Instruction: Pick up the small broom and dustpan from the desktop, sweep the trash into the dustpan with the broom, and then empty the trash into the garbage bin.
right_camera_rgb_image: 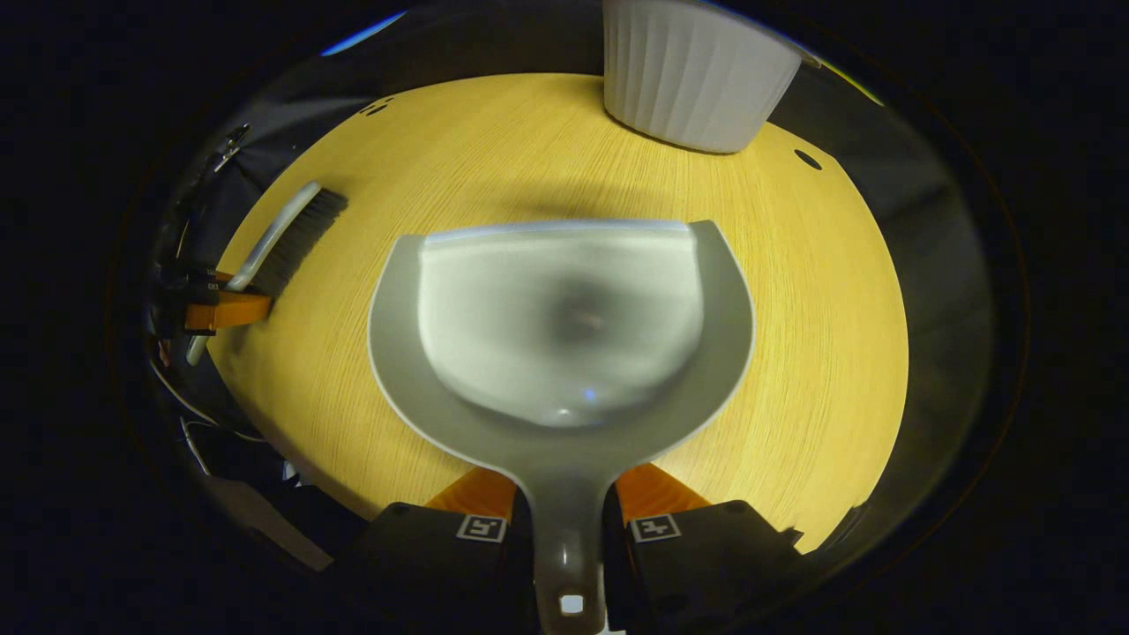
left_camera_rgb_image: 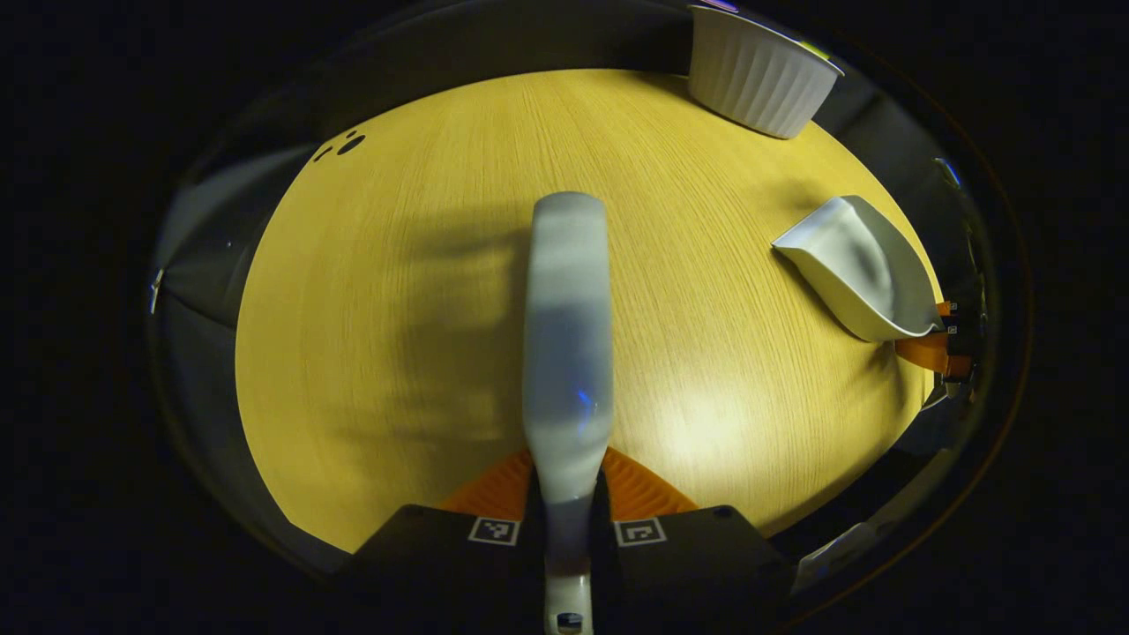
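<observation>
Broom: we see the left gripper [left_camera_rgb_image: 569,494] clamp its ribbed orange fingers on the smooth grey broom [left_camera_rgb_image: 569,335]; its dark bristles [right_camera_rgb_image: 300,238] show at left in the right gripper view.
Table: round, pale wood-grain table [left_camera_rgb_image: 397,309] below both tools.
Dustpan: we see the right gripper [right_camera_rgb_image: 564,498] pinch the stem of the glossy grey dustpan [right_camera_rgb_image: 564,317], its scoop wide and shallow, held above the tabletop.
Bin: a white ribbed bin [right_camera_rgb_image: 688,70] stands at the table's far edge, beyond the dustpan.
</observation>
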### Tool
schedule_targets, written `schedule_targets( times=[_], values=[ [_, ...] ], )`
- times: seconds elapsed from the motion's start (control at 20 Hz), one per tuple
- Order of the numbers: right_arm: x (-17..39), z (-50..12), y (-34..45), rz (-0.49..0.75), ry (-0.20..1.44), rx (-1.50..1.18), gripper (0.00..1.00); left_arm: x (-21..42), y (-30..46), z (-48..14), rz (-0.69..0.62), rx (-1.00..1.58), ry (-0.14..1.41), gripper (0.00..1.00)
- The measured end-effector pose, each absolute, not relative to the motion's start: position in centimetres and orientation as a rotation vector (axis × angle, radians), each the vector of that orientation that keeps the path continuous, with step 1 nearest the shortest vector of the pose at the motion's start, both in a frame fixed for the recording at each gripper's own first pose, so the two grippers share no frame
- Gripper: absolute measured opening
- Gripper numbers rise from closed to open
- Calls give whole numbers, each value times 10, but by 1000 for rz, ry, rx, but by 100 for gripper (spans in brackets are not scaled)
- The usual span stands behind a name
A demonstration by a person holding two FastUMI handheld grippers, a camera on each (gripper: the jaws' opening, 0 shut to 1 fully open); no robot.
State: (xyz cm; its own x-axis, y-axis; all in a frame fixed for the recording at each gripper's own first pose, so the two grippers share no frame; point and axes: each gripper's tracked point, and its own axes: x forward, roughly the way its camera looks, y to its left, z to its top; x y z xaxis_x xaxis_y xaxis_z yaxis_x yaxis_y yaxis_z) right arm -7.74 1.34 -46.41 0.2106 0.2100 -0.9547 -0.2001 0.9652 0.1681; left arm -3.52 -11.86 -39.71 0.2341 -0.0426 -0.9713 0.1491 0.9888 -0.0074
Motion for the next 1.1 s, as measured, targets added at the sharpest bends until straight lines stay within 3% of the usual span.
schedule_targets(
  times=[0.3, 0.4, 0.45, 0.5, 0.6, 0.8, 0.95, 1.05, 1.1],
  values=[
    [-83, -464, 18, 304, 1358, 31, 38, -29, -122, -398, -155, 139, 1330, 28],
    [-83, -465, 19, 307, 1368, 34, 41, -29, -122, -398, -151, 144, 1334, 29],
    [-83, -466, 20, 304, 1376, 35, 48, -30, -121, -398, -150, 146, 1338, 29],
    [-83, -466, 19, 295, 1387, 39, 41, -30, -121, -398, -151, 154, 1348, 29],
    [-83, -466, 19, 266, 1415, 47, 44, -29, -120, -398, -158, 187, 1363, 30],
    [-84, -466, 21, 280, 1427, 18, 48, -25, -119, -397, -154, 232, 1361, 46],
    [-87, -467, 20, 301, 1418, -15, 59, -24, -119, -395, -146, 239, 1344, 47],
    [-95, -467, 18, 305, 1438, -22, 59, -30, -125, -394, -161, 202, 1340, 55],
    [-96, -465, 16, 308, 1432, -20, 59, -32, -125, -393, -165, 195, 1335, 65]
  ],
)
